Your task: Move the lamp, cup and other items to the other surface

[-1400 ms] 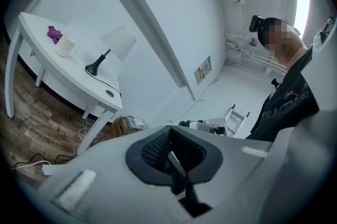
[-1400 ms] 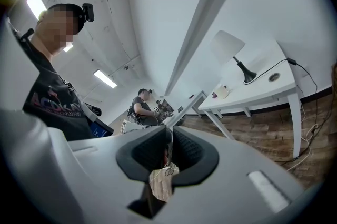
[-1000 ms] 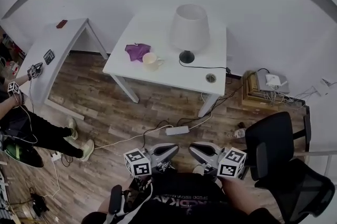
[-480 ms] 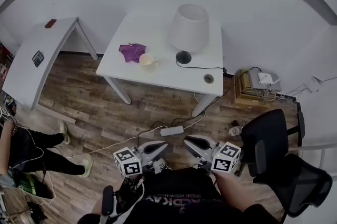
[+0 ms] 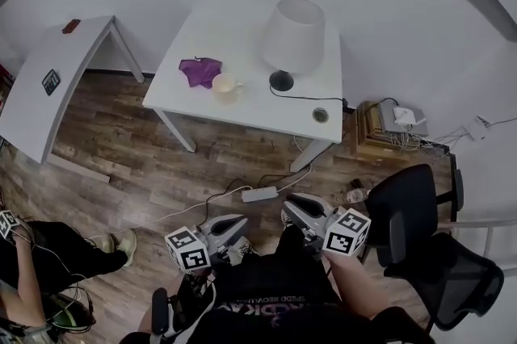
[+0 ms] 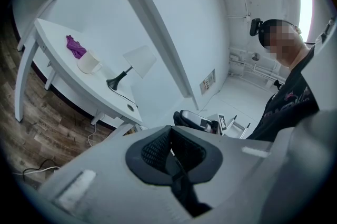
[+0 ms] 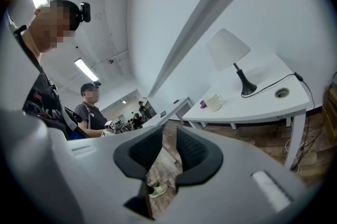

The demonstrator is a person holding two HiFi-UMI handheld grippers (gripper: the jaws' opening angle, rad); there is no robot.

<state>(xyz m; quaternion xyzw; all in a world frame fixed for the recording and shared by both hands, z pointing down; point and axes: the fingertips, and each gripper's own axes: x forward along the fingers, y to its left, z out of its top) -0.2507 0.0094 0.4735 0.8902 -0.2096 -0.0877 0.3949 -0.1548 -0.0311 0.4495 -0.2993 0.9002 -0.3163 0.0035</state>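
Smooth matt table (image 5: 250, 115). Wood-plank floor (image 5: 145, 165) w/ grain, slight sheen. Matt lamp (image 5: 295, 34) shade, looks like fabric. Crumpled soft cloth (image 5: 200, 70). Smooth cup (image 5: 225, 86), poss. ceramic.

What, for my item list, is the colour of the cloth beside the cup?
Purple; the cloth shows best in the head view, beside the cup.

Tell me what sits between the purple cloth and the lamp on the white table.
A cream cup stands between the purple cloth and the lamp, nearer the cloth; the head view shows it best.
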